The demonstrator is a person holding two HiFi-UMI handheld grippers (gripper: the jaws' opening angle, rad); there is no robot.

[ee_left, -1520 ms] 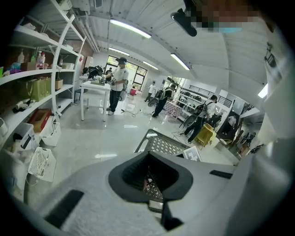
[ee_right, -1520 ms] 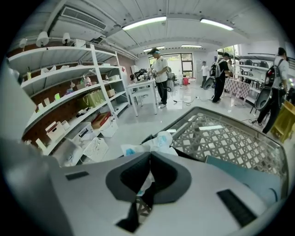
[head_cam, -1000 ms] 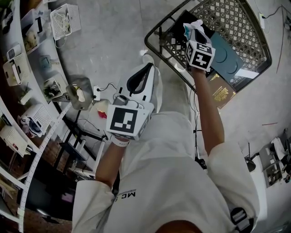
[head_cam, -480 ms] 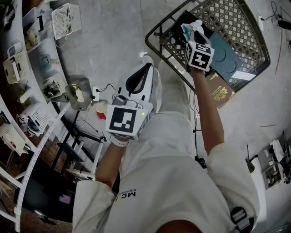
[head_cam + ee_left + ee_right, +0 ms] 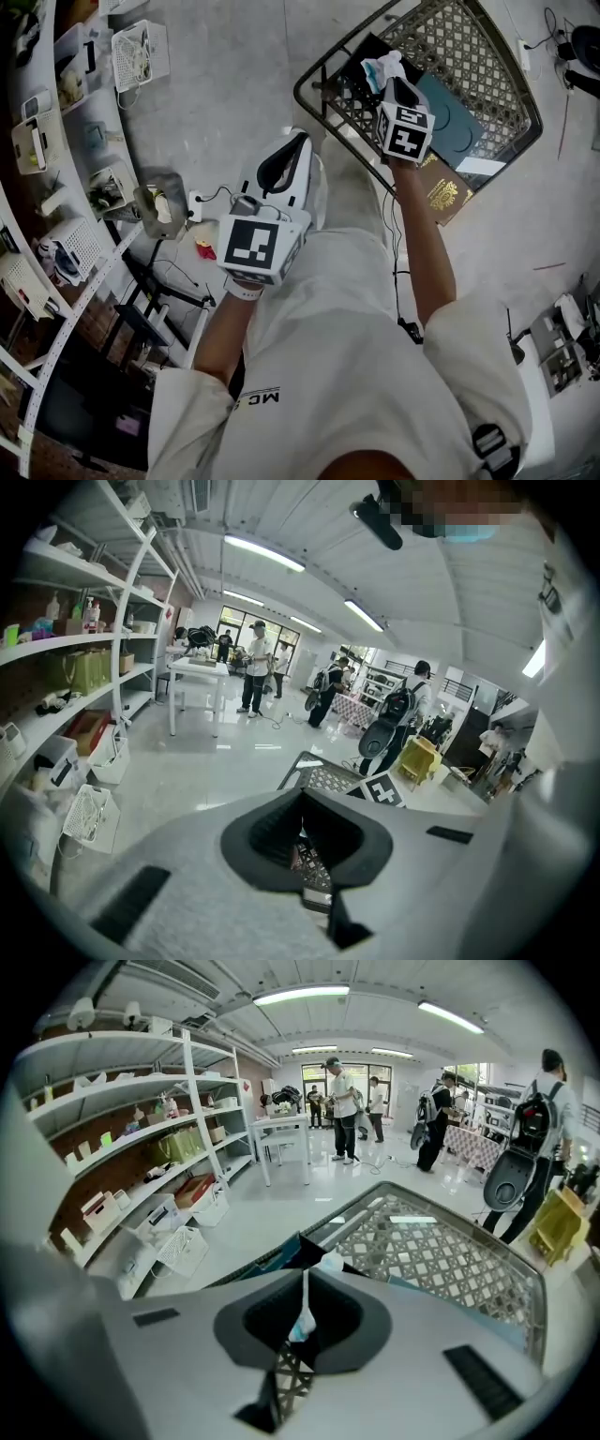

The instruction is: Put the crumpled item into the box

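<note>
Pinching crumpled item over wire basket

Most of the crumpled item is hidden between the closed jaws of the right gripper, and the wire basket is cut off by the head view's top edge.

Head view looks steeply down from above; left and right gripper views look level across the room. All 3 share the wire basket, at 1 o'clock from above.

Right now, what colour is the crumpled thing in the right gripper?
The crumpled item is white with light blue patches; the head view shows it best.
</note>
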